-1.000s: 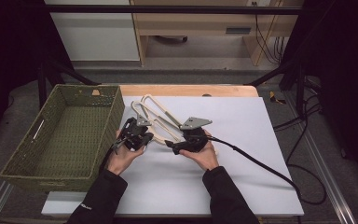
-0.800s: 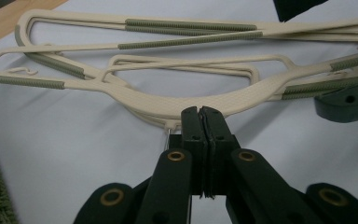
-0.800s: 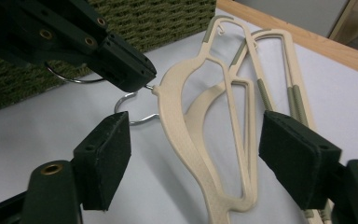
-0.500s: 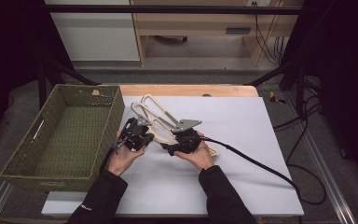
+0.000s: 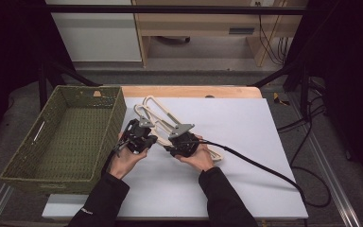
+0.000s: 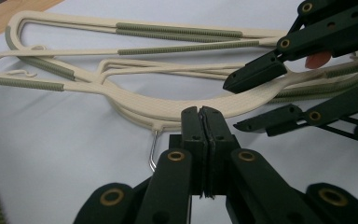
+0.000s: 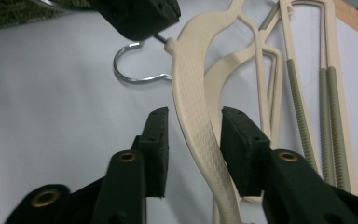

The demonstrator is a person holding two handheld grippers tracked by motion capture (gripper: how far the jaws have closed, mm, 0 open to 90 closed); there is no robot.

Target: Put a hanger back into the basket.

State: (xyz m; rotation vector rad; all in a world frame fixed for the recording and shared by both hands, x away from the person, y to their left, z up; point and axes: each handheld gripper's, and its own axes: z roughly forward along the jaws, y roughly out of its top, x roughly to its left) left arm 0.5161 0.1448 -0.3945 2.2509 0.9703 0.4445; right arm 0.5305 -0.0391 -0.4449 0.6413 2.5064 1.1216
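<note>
Several cream hangers with green ribbed grips lie in a pile on the white table top. The top hanger has a metal hook. My left gripper is shut on that hook's wire just below the hanger's neck. It shows in the high view as the left gripper, right of the basket. My right gripper is open, with its jaws on either side of the hanger's cream arm and a gap on both sides. From the left gripper view the right gripper straddles that same arm.
A green woven basket stands at the table's left, close to my left hand. A black cable trails from the right gripper across the table to the right. A wooden edge runs along the far side.
My right gripper has moved left, closing in on the left gripper and coming around the top hanger's arm. The left gripper has stayed about where it was.
</note>
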